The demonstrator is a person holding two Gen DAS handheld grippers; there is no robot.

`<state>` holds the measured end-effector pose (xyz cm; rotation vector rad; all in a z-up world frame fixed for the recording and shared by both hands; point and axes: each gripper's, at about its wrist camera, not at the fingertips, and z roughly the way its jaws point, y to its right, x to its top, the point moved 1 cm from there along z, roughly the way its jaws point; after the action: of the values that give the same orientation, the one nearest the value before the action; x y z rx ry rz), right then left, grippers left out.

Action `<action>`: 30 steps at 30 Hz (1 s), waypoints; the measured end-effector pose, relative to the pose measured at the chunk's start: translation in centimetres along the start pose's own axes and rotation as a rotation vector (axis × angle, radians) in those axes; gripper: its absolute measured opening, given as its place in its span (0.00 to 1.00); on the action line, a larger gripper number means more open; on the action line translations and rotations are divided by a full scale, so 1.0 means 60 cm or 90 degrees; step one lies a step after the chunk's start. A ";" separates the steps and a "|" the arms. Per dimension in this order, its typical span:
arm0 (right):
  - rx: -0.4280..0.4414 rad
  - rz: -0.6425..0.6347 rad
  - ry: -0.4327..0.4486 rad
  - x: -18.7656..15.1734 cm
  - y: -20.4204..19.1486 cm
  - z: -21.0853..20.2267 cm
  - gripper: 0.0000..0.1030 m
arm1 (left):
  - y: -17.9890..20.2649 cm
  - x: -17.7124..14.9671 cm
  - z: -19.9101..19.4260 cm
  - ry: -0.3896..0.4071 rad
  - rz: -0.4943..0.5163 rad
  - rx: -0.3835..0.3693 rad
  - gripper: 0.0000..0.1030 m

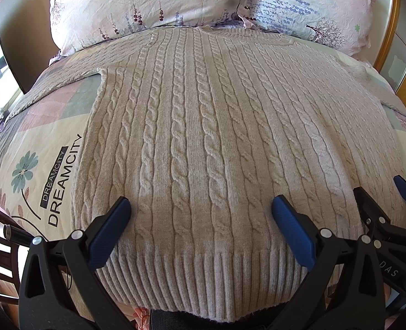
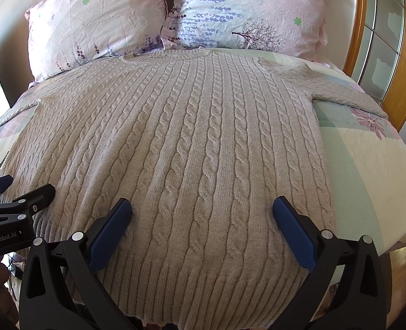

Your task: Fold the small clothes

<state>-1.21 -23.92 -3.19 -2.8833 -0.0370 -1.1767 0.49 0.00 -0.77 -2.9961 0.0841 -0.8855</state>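
Both grippers hover over the hem end of a beige cable-knit sweater [image 1: 203,137], which lies spread flat on the bed [image 1: 40,148] with its collar up against the two floral pillows [image 1: 137,8] at the head and its ribbed hem at the foot edge. The left gripper [image 1: 201,209] has its blue fingers [image 1: 112,228] wide apart above the hem, nothing between them. The right gripper [image 2: 203,210] is just beside it, toward the right side of the hem, fingers [image 2: 292,228] equally spread and empty.

Neither has taken hold yet, so the step in hand looks like the first grasp. The body is smooth and both sleeves lie out to the sides, the left sleeve [image 1: 73,77] toward the left edge of the bed and the right sleeve [image 2: 346,93] toward the right edge. A tidy fold probably starts with those sleeves brought in across the chest before the hem goes up.

Thick knit stretches and drags, so each grip should pinch both layers together at the ribbing or the side seam, lift clear of the quilt, and the two ends should travel level.
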 end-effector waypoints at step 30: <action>-0.069 0.670 0.026 0.202 0.740 0.111 0.51 | -0.050 0.083 -0.001 0.095 0.049 -0.219 0.98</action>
<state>13.52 -67.90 -0.17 -2.2891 1.3590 -0.9682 4.79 2.71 2.06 -3.1983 0.3888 -1.1955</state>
